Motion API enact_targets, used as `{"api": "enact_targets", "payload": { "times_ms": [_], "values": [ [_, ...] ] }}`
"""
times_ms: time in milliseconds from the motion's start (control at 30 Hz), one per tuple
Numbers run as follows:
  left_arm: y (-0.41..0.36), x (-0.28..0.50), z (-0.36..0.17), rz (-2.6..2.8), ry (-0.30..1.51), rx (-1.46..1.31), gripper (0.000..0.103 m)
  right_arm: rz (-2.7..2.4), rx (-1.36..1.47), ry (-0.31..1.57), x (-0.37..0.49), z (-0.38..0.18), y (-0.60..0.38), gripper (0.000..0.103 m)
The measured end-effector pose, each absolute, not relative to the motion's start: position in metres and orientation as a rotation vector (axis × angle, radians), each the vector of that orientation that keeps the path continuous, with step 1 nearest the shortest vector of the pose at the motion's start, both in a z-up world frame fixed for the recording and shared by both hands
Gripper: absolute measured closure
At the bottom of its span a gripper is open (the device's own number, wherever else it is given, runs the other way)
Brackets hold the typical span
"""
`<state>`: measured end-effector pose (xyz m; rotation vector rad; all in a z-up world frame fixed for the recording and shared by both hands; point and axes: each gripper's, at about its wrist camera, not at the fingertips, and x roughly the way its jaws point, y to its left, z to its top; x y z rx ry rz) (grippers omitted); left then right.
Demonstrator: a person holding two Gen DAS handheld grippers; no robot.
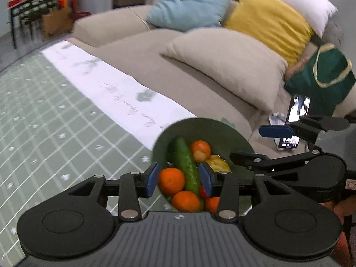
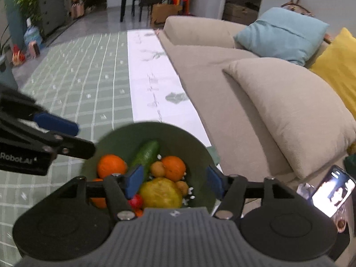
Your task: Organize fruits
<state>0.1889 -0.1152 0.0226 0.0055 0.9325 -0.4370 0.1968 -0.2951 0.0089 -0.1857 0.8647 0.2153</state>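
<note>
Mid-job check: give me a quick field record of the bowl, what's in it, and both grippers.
bowl: green bowl, on the green checked cloth
contents: cucumber, several oranges, yellow fruit, small tan fruits, small red item
left gripper: open, over the bowl, holding nothing
right gripper: open, over the bowl, holding nothing
surroundings: beige sofa with cushions, phone lit at right
</note>
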Motion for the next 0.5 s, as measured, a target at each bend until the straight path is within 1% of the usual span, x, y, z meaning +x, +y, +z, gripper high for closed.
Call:
{"api": "enact_targets", "payload": {
  "times_ms": [167,200,267,333,400,500],
  "values": [
    [-0.088,0.152,0.051,-0.344,0.820,0.018,0.051,0.208,-0.134,0.807,0.170,0.039,-0.275,0.029],
    [-0.085,0.145,0.054,-0.330,0.801,0.023,0.050,0.209,-0.124,0.797,0.166,0.044,-0.272,0.025],
    [-0.075,0.129,0.061,-0.294,0.759,0.027,0.049,0.213,-0.103,0.776,0.154,0.055,-0.263,0.022],
    [-0.067,0.118,0.066,-0.266,0.729,0.031,0.048,0.213,-0.086,0.764,0.145,0.062,-0.255,0.020],
    [-0.059,0.106,0.070,-0.233,0.696,0.030,0.043,0.214,-0.067,0.753,0.133,0.069,-0.247,0.015],
    [-0.046,0.088,0.072,-0.168,0.648,0.025,0.036,0.214,-0.041,0.740,0.115,0.075,-0.235,0.011]
  ]
}}
